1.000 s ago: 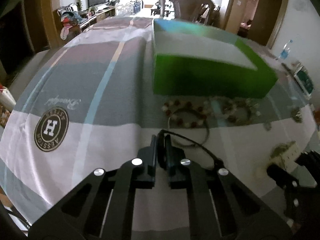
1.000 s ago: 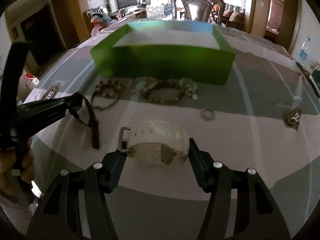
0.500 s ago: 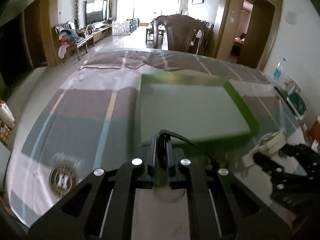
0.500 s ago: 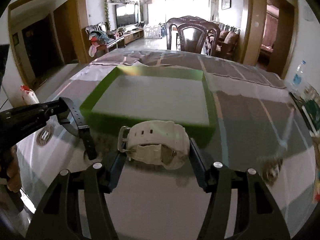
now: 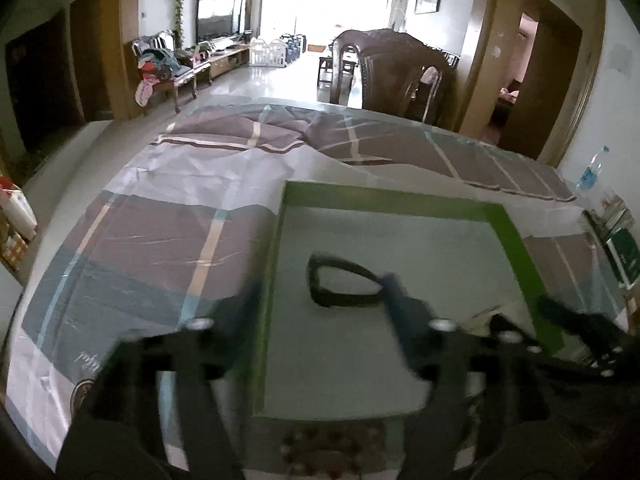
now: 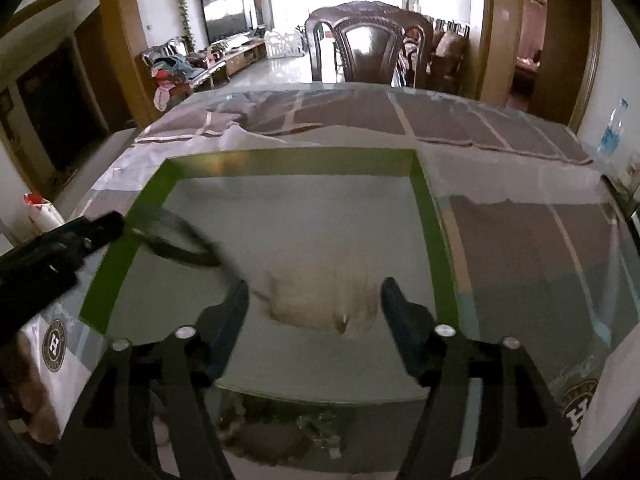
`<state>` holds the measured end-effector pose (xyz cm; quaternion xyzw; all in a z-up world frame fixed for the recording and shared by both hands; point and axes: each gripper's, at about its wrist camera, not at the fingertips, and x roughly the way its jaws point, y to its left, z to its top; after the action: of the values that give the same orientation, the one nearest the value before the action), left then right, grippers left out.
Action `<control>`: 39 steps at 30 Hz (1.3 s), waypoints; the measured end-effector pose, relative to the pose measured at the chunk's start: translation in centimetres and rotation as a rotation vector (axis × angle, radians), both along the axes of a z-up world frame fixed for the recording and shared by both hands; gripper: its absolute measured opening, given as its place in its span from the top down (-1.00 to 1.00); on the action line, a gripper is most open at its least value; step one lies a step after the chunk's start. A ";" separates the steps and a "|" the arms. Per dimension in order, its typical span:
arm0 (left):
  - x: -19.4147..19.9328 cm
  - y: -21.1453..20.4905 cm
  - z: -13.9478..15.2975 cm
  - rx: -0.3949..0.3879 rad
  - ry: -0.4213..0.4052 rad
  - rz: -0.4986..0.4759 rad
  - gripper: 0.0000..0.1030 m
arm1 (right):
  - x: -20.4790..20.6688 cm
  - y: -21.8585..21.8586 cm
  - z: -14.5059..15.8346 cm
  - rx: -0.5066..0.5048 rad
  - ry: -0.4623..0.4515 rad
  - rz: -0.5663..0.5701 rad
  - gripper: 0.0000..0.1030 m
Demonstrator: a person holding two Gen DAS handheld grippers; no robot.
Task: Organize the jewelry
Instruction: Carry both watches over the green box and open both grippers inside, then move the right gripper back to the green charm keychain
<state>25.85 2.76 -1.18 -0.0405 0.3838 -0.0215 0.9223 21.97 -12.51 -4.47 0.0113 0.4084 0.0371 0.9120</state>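
A checked cloth (image 5: 168, 232) in grey, mauve and white covers the counter, with round crests printed on it near the front corners (image 6: 54, 344). Its far edge is rumpled into folds (image 5: 256, 136). A dark carved wooden chair (image 6: 370, 50) stands at the counter's far edge. A water bottle with a blue label (image 5: 592, 170) stands by the right edge, and a green-covered booklet (image 5: 624, 256) lies nearer along that same edge. Beyond the left side, an armchair heaped with clothes (image 5: 160, 68) sits before a television (image 6: 224, 16) on a low cabinet. Bright windows (image 5: 340, 4) fill the far end of the room.
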 end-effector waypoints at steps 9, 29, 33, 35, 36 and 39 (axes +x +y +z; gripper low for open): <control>-8.5 1.4 -1.5 0.085 0.011 -0.013 -0.39 | -8.3 -2.1 0.2 0.051 0.014 0.008 -0.52; -10.7 2.4 -7.5 0.079 0.130 0.038 -0.47 | -9.4 0.0 -6.5 0.074 0.207 0.072 0.84; -11.3 2.2 -8.0 0.070 0.129 0.038 -0.47 | -12.8 0.0 -5.4 0.069 0.181 0.098 0.84; -11.9 2.2 -8.2 0.068 0.130 0.034 -0.49 | -14.1 0.2 -4.8 0.073 0.166 0.112 0.84; -12.2 2.2 -8.2 0.071 0.128 0.034 -0.49 | -14.6 0.4 -4.6 0.080 0.162 0.119 0.84; -13.1 1.9 -8.0 0.085 0.121 0.023 -0.50 | -16.1 0.7 -4.1 0.094 0.140 0.127 0.84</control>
<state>12.78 4.67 -9.16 -0.0068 0.4388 0.0082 0.8985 5.87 -11.85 -8.54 0.0307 0.4690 0.1128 0.8754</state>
